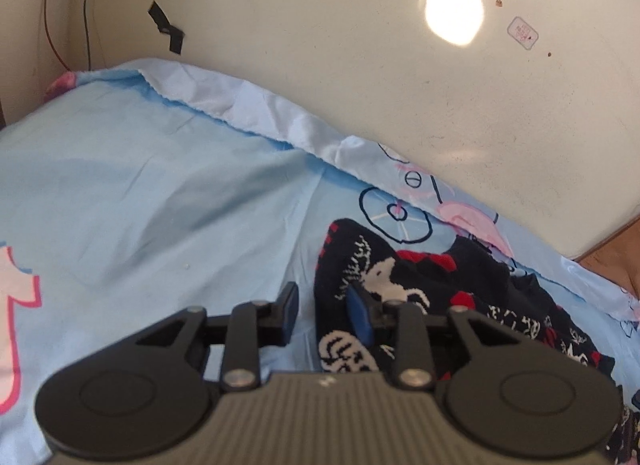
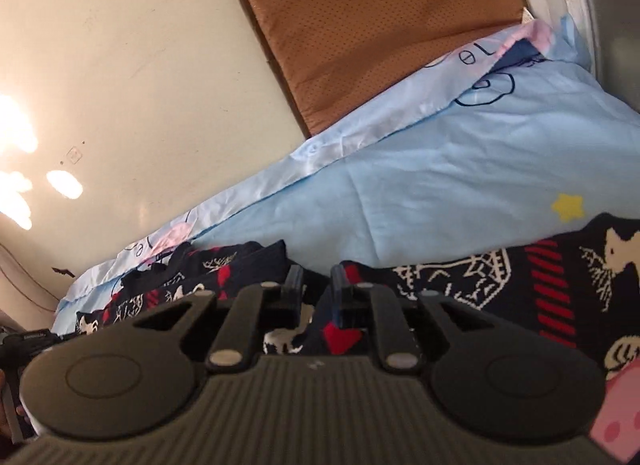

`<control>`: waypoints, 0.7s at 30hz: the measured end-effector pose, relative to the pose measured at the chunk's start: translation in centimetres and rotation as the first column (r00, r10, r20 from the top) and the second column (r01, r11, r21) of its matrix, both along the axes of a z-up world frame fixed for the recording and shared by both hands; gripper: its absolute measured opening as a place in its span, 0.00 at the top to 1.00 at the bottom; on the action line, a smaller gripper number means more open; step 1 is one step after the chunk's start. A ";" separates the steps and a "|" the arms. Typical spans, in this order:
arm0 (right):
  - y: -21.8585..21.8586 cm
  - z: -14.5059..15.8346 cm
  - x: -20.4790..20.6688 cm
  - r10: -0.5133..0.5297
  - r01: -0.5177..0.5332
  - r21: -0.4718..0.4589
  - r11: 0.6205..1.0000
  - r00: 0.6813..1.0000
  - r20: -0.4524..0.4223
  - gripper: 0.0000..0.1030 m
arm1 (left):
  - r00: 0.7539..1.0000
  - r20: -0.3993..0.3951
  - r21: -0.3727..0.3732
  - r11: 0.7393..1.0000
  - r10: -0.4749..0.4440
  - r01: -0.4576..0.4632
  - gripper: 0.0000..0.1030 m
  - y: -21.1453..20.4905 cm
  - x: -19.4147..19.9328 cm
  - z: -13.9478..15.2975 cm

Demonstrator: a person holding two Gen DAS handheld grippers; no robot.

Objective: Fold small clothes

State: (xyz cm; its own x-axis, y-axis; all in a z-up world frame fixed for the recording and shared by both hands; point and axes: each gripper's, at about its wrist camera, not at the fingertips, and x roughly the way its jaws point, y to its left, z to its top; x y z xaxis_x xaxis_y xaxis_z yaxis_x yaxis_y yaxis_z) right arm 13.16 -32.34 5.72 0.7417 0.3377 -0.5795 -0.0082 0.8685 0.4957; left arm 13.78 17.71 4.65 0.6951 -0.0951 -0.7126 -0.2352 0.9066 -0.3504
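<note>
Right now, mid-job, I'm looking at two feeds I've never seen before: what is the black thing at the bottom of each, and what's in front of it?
Each picture comes from a camera mounted on a hand-held tool, looking forward along its two fingers. A person carries one in each hand. The left-wrist view shows the left tool with its jaws apart. The edge of a dark patterned garment lies between the fingers, apparently not pinched. The right-wrist view shows the right tool low over the same garment, fingers nearly together. Whether they pinch cloth I cannot tell. The garment lies crumpled on a light blue printed sheet.
</note>
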 end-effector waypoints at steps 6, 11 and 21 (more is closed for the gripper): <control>5.0 1.5 -1.1 0.169 -0.157 -0.109 0.982 0.979 0.110 0.68 | 0.985 0.160 -0.086 0.995 0.067 -0.054 0.67 -0.2 -2.8 3.6; 9.0 -0.6 1.3 0.268 -0.265 -0.061 0.962 0.962 0.048 0.68 | 0.976 0.155 -0.044 0.986 -0.150 0.159 0.67 -5.6 -2.2 3.2; -0.5 -0.1 -4.5 0.042 -0.043 0.033 0.999 0.999 0.028 0.61 | 0.968 0.111 0.123 0.970 -0.223 0.209 0.67 -8.5 -2.6 -1.1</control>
State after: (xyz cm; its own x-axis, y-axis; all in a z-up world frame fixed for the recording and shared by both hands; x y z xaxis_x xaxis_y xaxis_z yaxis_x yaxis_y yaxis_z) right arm 8.70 -32.87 5.64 0.7416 0.3883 -0.5471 -0.0590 0.8501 0.5233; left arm 11.13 9.23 3.51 0.7499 -0.1788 -0.6370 0.0095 0.9656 -0.2598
